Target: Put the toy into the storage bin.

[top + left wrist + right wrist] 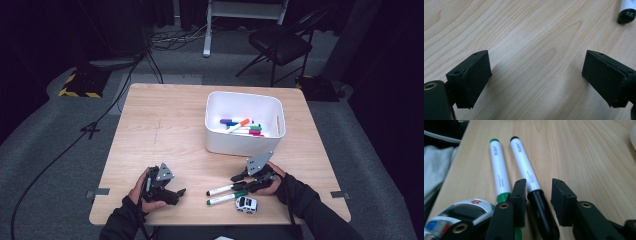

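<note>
Loose markers: two white plastic markers are lying side by side near the desk's front edge, right of centre: a black-capped marker (529,180) and a green-capped marker (499,172) closer to the edge.
Toy cars: one small white toy car (246,204) is sitting at the front edge, just beside the green-capped marker.
Bins: one white plastic bin (216,137) is standing toward the far right of the desk, holding several coloured markers (242,127).
Left hand-held gripper (536,80): it is resting low over bare desk (524,37) near the front left, released, jaws wide apart with nothing between them.
Right hand-held gripper (539,200): it is lying low and nearly level, jaws straddling the black-capped marker's cap end; whether the pads are pressing it I cannot tell.
</note>
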{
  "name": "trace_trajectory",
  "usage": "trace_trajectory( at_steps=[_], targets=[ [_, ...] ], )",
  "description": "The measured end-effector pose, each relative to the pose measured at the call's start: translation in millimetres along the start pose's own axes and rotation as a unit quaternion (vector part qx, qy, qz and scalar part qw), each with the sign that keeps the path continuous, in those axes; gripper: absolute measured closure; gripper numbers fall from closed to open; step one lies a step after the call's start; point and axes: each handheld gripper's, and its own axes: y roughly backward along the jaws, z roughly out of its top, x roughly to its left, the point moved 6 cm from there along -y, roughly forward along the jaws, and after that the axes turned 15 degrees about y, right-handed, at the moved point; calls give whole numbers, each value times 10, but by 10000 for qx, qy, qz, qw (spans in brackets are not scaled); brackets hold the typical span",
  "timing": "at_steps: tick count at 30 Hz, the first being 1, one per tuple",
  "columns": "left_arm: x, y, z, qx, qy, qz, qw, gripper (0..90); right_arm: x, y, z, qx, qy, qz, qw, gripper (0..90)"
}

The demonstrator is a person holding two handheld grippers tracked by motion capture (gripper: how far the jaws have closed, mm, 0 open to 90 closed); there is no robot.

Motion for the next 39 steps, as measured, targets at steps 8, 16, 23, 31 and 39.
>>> trace_trajectory(
  at_steps=[8,16,23,31,39],
  targets=[
    [0,0,0,0,1,-1,10000,89,-61,47,-118,-89,-182,-155,9997,734],
    [-1,0,0,-2,-2,2,10000,89,-66,164,-217,-11,-186,-432,9989,739],
    [0,0,0,-2,0,1,10000,89,-49,390,-133,-258,-152,-666,9973,751],
    [0,0,0,-1,-1,0,10000,89,-42,526,-53,-386,-96,-893,9952,751],
    [0,0,0,-1,1,0,10000,89,-5,705,107,-581,87,-1046,9928,751]
  ],
)
